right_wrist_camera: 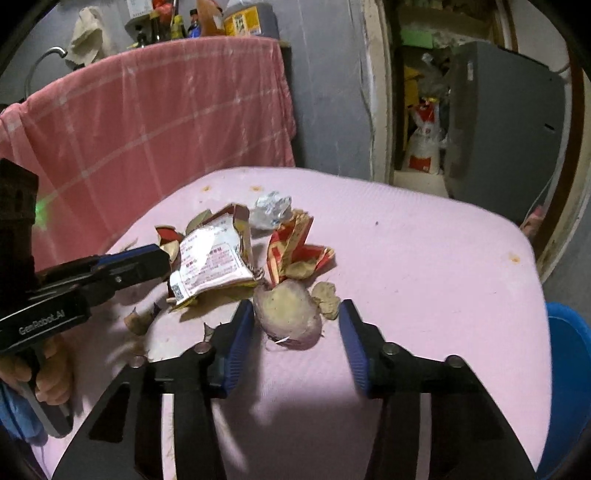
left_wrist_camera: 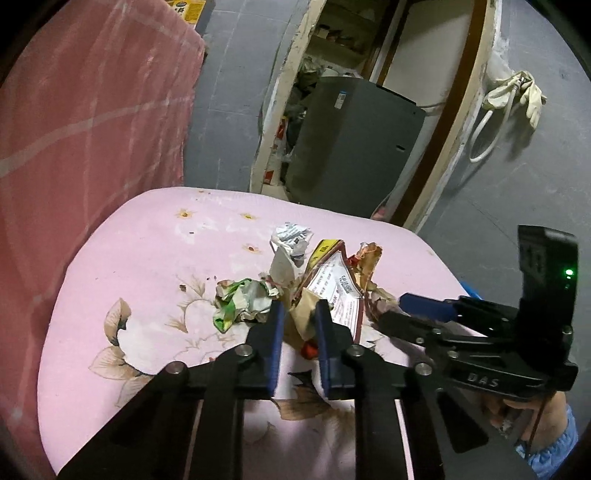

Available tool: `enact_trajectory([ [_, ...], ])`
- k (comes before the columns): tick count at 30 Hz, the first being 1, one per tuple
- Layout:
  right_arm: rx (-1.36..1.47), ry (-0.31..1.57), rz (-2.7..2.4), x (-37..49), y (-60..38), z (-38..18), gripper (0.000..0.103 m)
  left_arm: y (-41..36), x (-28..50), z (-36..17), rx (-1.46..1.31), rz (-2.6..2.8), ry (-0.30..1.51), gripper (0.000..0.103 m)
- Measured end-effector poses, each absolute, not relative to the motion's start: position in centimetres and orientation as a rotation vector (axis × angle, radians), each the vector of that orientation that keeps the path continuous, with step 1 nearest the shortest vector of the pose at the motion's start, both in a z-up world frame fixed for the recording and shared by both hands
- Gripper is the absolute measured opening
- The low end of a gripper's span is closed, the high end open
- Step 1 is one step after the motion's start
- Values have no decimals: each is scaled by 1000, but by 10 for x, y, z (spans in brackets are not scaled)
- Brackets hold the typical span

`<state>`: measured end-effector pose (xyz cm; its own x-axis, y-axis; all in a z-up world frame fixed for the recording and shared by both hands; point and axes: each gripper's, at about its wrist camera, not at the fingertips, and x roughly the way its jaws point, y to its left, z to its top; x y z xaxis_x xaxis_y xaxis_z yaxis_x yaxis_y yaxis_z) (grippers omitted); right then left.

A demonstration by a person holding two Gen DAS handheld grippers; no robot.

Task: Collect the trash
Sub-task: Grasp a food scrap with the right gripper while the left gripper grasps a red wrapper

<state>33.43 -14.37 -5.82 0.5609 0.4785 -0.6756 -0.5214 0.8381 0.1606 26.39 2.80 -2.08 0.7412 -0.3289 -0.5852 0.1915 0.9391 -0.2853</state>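
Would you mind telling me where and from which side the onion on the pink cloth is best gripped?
Grip the onion across its widest middle, coming from the near side, tilted down, as the right gripper already does. It is rounded and lies on the cloth, with its two flanks free; a peel scrap sits by its far right, so keep the right finger just nearer than that.

The left gripper point(left_wrist_camera: 300, 312) covers the lower end of the torn wrapper point(left_wrist_camera: 334, 291), so whether its jaws actually press the paper cannot be told. A small red scrap point(left_wrist_camera: 309, 349) behind them is mostly hidden. The right gripper point(right_wrist_camera: 295, 317) hides part of the counter point(right_wrist_camera: 424, 258), and the far side of the round peel point(right_wrist_camera: 290, 314) cannot be seen. The blue bin point(right_wrist_camera: 569, 387) is cut off at the right edge. Print on the wrapper is too small to read. Bottles point(right_wrist_camera: 177, 26) up top are cropped.
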Motion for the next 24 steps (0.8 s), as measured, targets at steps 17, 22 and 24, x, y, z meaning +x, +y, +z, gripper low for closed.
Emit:
enact_trajectory([
  [17, 21, 750, 629, 325, -159, -57, 16, 24, 242, -17, -199, -300, 646, 8],
  [22, 46, 733, 622, 322, -164, -54, 15, 26, 233, -19, -223, -296, 656, 8],
  [24, 59, 722, 617, 320, -168, -53, 14, 28, 229, -18, -233, -295, 654, 8],
])
